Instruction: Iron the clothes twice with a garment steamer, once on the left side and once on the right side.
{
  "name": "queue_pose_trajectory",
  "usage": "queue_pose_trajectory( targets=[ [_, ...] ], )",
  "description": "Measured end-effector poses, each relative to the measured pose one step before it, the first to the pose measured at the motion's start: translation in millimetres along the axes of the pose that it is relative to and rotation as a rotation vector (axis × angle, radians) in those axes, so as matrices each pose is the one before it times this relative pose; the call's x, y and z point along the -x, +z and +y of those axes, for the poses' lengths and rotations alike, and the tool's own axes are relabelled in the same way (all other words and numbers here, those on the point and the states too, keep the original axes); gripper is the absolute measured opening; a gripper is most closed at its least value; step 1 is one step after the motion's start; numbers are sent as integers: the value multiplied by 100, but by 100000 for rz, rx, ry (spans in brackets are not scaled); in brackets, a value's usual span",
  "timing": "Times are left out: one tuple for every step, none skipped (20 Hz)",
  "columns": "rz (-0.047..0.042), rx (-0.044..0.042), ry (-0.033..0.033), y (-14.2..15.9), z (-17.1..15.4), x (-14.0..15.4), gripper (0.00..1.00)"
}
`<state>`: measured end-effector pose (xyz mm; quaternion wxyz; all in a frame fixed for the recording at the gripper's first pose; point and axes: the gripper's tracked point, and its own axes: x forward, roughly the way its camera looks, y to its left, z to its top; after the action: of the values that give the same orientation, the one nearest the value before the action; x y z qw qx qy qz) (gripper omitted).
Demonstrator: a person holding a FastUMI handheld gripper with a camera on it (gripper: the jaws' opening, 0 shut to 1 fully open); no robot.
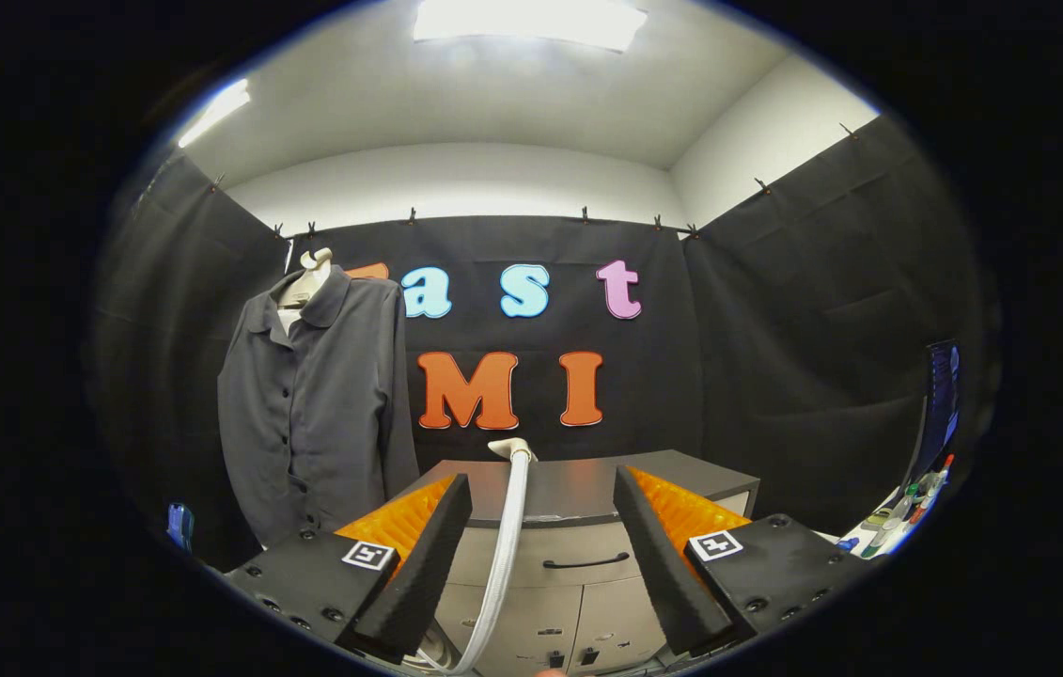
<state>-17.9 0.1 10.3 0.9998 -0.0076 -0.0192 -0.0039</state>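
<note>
From the gripper view I see my two-finger gripper (542, 508) held level and pointing forward into the booth, its black foam-faced fingers (423, 574) spread wide with orange ribbed backing behind them. The jaws are released and hold nothing; each finger base carries a small square black-and-white marker.

Running up through the gap between the fingers is the white ribbed steamer hose (503, 555), which rises from below and ends in a pale curved nozzle piece (510, 448) lying at the near edge of the cabinet top. The hose passes closer to the left finger, but I cannot tell whether it touches it.

Just ahead of the fingers stands a low cabinet with a dark grey top (578, 489) and light grey drawer fronts, one with a dark curved handle (586, 563).

Beyond the left finger, and left of the cabinet, the dark grey buttoned shirt (310, 414) hangs on a pale mannequin-style hanger (307, 277), collar open, front facing me, sleeves down. It is well apart from the gripper.

The booth wall is black cloth clipped along its top edge, with white walls and a ceiling light panel (531, 21) above. Near the right finger's far side I see a cluttered bunch of colourful items (907, 512), too small to identify. A small blue object (179, 525) sits low beside the shirt.
</note>
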Motion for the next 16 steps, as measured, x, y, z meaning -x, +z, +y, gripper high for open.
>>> queue_pose_trajectory(
  targets=[
    [-147,29,45,77,88,32,98],
    [-47,94,78,-89,39,-64,98],
    [27,67,77,2,71,-8,98],
    [112,-35,107,-90,14,55,98],
    [98,-37,118,58,90,-61,98],
    [-43,-43,14,-9,-17,-33,98],
    [-84,20,3,70,30,-58,98],
    [-47,80,-11,-14,39,-72,98],
    [-113,66,-1,39,5,15,98],
    [8,6,23,-39,49,-66,98],
    [4,-40,-9,2,-32,-48,98],
    [60,-20,-2,-68,-59,-56,98],
    [81,14,-65,-75,7,-86,98],
    [-8,2,-10,29,-19,-118,98],
    [69,12,43,-86,44,56,98],
    [67,8,44,-35,62,-140,98]
  ],
)
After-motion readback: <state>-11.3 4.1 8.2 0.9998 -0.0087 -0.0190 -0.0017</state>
